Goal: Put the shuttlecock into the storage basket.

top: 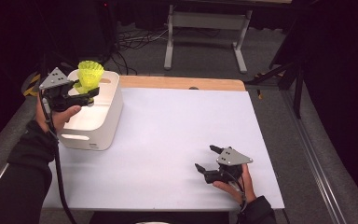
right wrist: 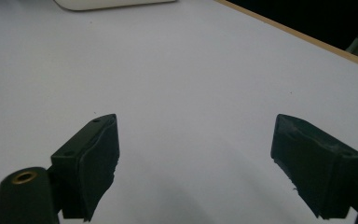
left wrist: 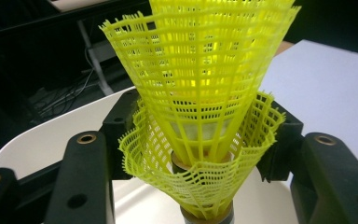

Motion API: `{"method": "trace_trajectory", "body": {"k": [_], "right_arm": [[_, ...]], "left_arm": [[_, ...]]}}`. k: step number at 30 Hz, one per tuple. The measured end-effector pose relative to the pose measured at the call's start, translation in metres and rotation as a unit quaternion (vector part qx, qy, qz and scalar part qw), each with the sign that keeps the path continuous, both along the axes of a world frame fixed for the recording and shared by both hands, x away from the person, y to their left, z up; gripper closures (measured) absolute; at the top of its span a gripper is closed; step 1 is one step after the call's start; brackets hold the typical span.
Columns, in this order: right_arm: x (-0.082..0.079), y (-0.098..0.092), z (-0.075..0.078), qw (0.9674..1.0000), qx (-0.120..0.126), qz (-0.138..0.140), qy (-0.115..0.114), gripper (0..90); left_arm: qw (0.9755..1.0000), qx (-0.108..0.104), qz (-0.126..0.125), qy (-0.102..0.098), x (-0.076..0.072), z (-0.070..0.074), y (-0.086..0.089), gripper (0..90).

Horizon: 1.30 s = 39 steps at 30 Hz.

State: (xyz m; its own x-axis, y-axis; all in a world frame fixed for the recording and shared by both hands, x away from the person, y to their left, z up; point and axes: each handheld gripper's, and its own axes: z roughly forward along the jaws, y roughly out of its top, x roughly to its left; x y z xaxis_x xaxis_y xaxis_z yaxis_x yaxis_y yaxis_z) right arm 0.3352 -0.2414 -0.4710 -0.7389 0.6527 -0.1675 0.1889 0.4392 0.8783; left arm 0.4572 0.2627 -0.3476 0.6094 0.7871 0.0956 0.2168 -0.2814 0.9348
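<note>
Two nested yellow shuttlecocks [left wrist: 200, 140], seen close-up, sit clenched in left claw [top: 81, 91]; right claw [right wrist: 196, 158] gapes.

Light: dim room, bright overhead wash on the white rectangular tabletop [top: 177, 140] | Shadows: soft, faint | Focus: high view grainy; near black jaws blurred | Surroundings: black

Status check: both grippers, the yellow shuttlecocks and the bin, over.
Left gripper shut on shuttlecocks, two nested, over bin. Right gripper open, resting on table. Nothing in the way.

No readable text (or labels) anywhere.
</note>
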Motion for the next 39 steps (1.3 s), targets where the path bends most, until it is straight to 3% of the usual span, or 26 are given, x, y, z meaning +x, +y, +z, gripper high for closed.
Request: {"method": "trace_trajectory", "body": {"k": [6,13,16,19,23,27,30,35,37,38,39], "right_arm": [[0.001,-0.001,0.000,1.0000,0.004,0.000,0.002,16.0],[0.002,0.000,-0.001,1.0000,0.004,0.003,0.004,16.0],[0.002,0.000,-0.001,1.0000,0.004,0.005,0.005,16.0],[0.003,0.000,-0.002,1.0000,0.006,0.004,0.006,16.0],[0.002,0.000,0.000,0.9999,0.014,0.003,-0.006,16.7],[0.002,0.001,0.001,0.9999,0.013,0.004,-0.009,16.9],[0.001,0.002,0.001,0.9999,0.010,0.006,-0.010,17.2],[0.000,0.004,0.002,0.9998,0.010,0.011,-0.014,17.2],[-0.001,0.005,0.003,0.9997,0.006,0.014,-0.018,17.2],[-0.001,0.005,0.003,0.9997,0.006,0.014,-0.018,17.2],[-0.002,0.005,0.003,0.9997,0.005,0.014,-0.018,17.2]], "left_arm": [[0.9986,0.048,0.012,0.019,0.010,0.000,0.000,44.9],[0.9963,0.068,0.019,0.049,0.024,-0.005,0.011,45.3],[0.9928,0.097,0.024,0.065,0.032,-0.008,0.010,45.7],[0.9908,0.104,0.031,0.080,0.039,-0.010,0.009,46.1],[0.9889,0.107,0.012,0.103,0.045,-0.011,0.003,46.1],[0.9858,0.115,0.021,0.120,0.054,-0.018,-0.004,46.2],[0.9814,0.127,0.035,0.140,0.061,-0.022,-0.009,46.3],[0.9794,0.132,0.034,0.149,0.067,-0.025,-0.014,46.4],[0.9754,0.140,0.038,0.166,0.073,-0.030,-0.018,46.4],[0.9754,0.140,0.038,0.166,0.073,-0.030,-0.018,46.6],[0.9734,0.146,0.042,0.171,0.076,-0.033,-0.018,46.6]]}}
